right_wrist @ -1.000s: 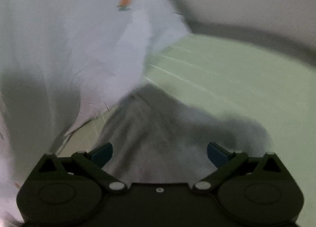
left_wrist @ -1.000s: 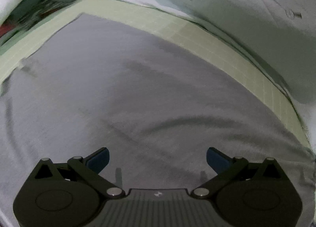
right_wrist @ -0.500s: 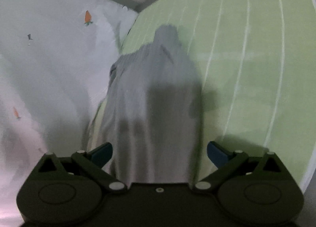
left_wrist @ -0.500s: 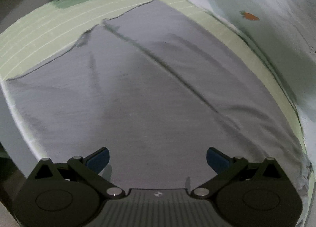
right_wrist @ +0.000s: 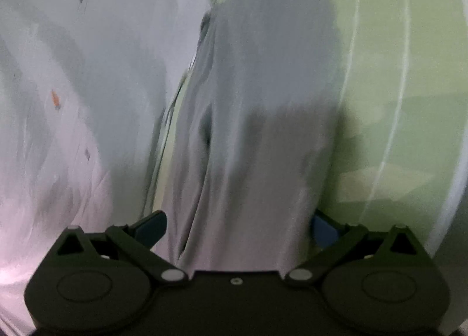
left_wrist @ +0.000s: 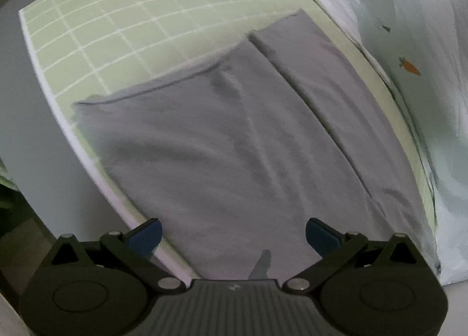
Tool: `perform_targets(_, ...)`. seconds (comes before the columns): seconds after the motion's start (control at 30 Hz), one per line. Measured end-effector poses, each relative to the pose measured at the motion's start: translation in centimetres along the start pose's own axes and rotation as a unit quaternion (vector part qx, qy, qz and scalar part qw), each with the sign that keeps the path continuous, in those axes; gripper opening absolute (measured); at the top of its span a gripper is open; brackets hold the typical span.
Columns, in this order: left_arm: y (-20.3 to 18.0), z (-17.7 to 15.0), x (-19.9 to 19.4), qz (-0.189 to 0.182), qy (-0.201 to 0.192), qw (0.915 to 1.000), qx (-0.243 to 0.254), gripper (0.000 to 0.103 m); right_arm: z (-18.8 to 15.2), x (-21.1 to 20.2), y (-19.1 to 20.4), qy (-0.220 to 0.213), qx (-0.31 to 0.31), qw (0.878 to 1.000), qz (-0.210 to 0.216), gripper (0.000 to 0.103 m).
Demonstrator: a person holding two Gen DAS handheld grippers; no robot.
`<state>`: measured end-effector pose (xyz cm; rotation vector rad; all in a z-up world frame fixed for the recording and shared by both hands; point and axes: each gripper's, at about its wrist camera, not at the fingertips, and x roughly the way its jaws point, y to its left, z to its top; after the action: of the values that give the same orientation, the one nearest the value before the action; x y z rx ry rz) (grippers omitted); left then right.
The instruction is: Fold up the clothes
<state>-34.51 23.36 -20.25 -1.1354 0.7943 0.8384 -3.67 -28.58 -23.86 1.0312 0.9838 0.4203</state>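
My left fingers stand wide apart and hold nothing; the grey garment lies flat just ahead of and between them on the green grid mat. One long side panel is turned in over the body on the right, so I judge a lengthwise fold is in place there. My right fingers are spread wide as well, with the garment running between them and away from me in a narrow strip. The view is blurred, and I cannot tell whether they touch it. A white sheet with small carrot prints lies left of them.
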Motion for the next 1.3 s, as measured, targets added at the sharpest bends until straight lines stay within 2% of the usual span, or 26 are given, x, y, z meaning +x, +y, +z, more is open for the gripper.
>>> perform_targets(0.2,3.5,1.3,-0.4,-0.018,0.003,0.9995,-0.027,0.103,-4.7,2.2,2.3,0.041,-0.043,0.998,0.008,0.103)
perform_targets(0.33,5.4,2.0,-0.4,-0.033,0.009,0.9981,-0.051,0.103,-6.1,2.9,3.0,0.05,-0.052,0.997,0.011,0.103)
perform_targets(0.73,5.9,3.1,-1.0,-0.077,0.006,0.9961,-0.043,0.102,-6.8,3.0,3.5,0.034,-0.031,0.999,0.008,0.103)
perform_targets(1.0,5.3,3.7,0.0,-0.07,0.02,0.9962,-0.047,0.101,-7.0,2.7,3.3,0.03,-0.031,0.999,0.009,0.103)
perform_targets(1.3,5.2,4.1,-0.3,-0.069,0.016,0.9957,-0.059,0.101,-6.8,2.8,3.3,0.031,-0.021,0.999,0.009,0.103)
